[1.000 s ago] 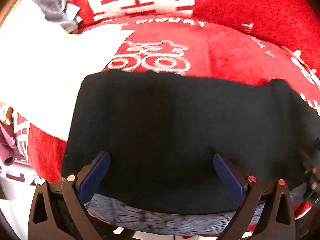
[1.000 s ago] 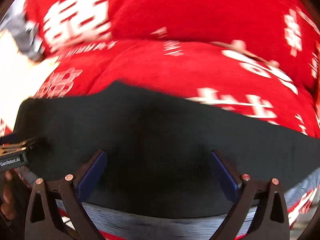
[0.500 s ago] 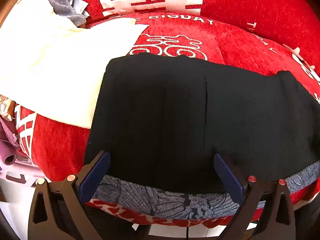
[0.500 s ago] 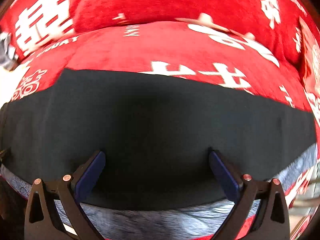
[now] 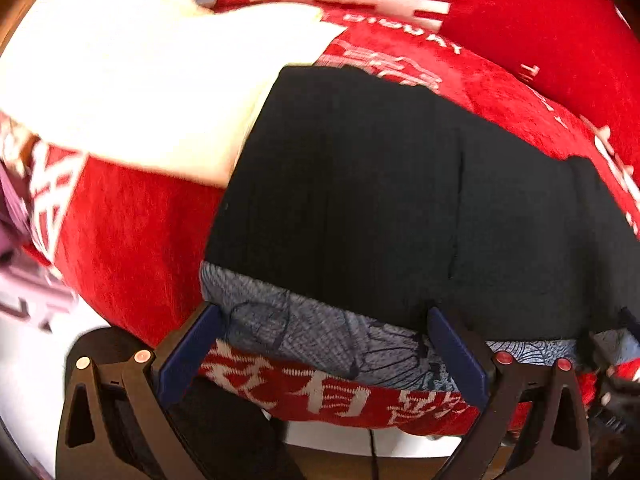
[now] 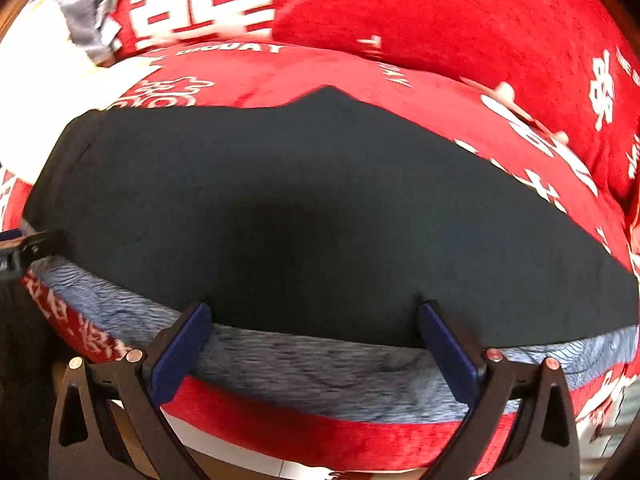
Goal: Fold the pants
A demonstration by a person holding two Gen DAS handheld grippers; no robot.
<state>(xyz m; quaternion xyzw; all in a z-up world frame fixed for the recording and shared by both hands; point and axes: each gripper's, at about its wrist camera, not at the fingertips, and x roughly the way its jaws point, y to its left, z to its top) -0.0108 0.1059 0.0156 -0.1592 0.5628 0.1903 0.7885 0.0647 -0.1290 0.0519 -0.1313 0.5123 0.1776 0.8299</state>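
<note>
While both sets of blue-padded jaws stand wide apart with nothing between them, the left hand-held gripper (image 5: pixel 320 344) and right hand-held gripper (image 6: pixel 312 336) hover at the near edge of the folded black fabric pants (image 6: pixel 320 208). Those pants fill the centre of each frame, lying flat on a grey-blue patterned cloth (image 6: pixel 312 372) over a red plush cover with white characters (image 6: pixel 440 20). At upper left, a cream-white cloth (image 5: pixel 140 92) lies beside them.

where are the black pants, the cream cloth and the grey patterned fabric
black folded pants (image 6: pixel 320 208): right wrist view, middle of top layer
cream cloth (image 5: pixel 132 80): left wrist view, its centre
grey patterned fabric (image 6: pixel 320 372): right wrist view, exposed front strip
</note>
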